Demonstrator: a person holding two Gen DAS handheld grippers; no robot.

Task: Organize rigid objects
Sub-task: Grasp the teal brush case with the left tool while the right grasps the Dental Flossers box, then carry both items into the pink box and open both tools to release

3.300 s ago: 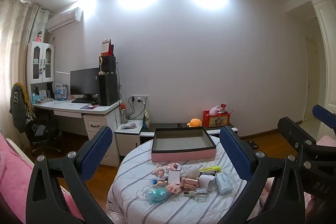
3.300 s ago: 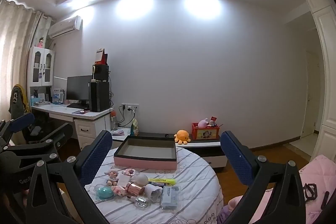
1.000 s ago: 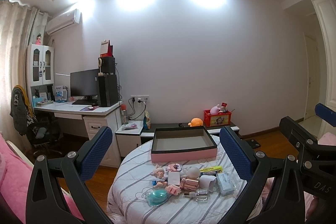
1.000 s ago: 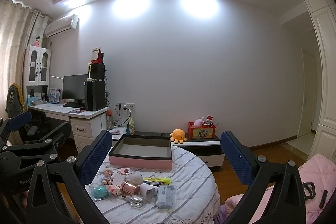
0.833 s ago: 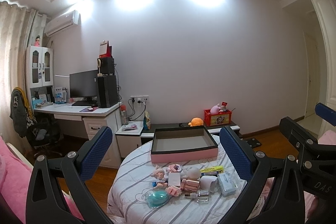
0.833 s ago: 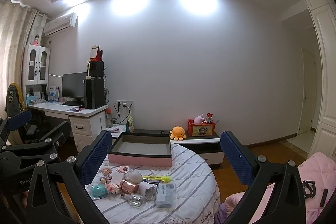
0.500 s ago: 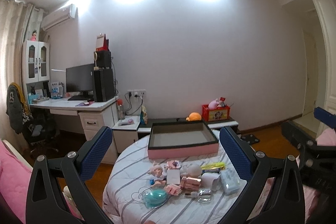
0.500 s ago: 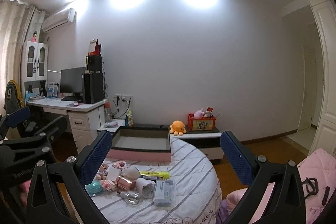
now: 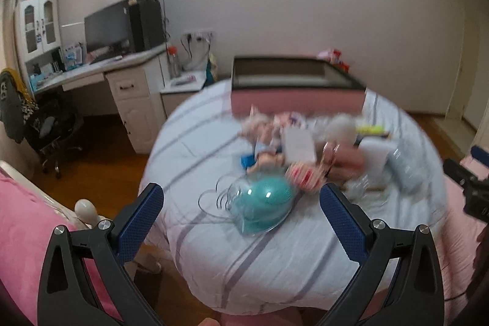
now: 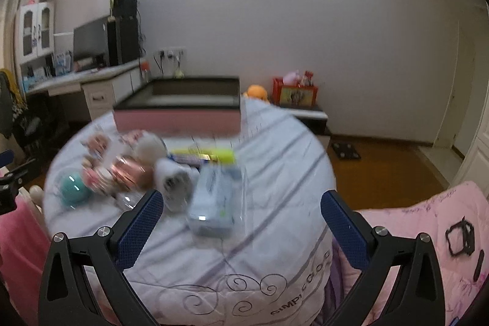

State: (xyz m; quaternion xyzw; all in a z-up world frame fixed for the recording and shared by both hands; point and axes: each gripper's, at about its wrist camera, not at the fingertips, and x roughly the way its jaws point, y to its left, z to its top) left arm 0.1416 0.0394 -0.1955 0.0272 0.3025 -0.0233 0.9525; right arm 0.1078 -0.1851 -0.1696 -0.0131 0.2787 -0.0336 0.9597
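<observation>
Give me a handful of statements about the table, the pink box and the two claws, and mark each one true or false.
1. Both claws are open and hold nothing. True: the left claw and right claw each show a wide gap.
2. The pink box sits at the far side of the table, behind the small items. True.
3. The teal ball is already in the box. False: it lies on the tablecloth, near the left claw.
4. The yellow pen is gripped by the right claw. False: it lies on the table.
5. The table is bare wood. False: a striped cloth covers it.
</observation>
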